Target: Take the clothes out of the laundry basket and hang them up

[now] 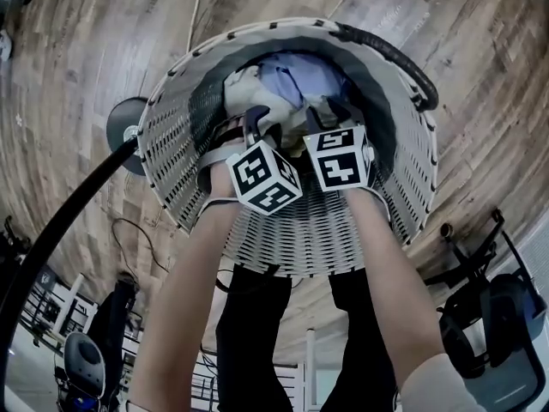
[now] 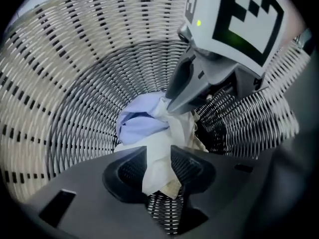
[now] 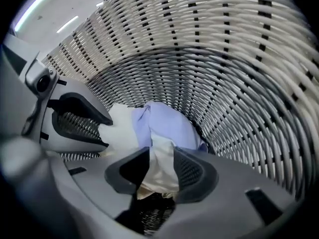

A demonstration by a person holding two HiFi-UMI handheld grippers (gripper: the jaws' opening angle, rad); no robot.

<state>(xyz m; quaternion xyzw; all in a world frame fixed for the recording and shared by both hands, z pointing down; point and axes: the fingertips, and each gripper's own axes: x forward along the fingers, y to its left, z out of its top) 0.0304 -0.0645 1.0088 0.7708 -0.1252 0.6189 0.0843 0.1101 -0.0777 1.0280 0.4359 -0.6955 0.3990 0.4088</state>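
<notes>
Soft overhead light from ceiling strips (image 3: pixel 31 10); the basket (image 1: pixel 171 136) deepens into shadow. Edges bow hard, corners blackened, nearest parts blurred.

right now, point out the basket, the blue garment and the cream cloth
basket (image 1: pixel 343 239), head view, near woven wall
blue garment (image 2: pixel 139 127), left gripper view, middle of its fold
cream cloth (image 3: pixel 160 171), right gripper view, lower strip nearest the camera
</notes>
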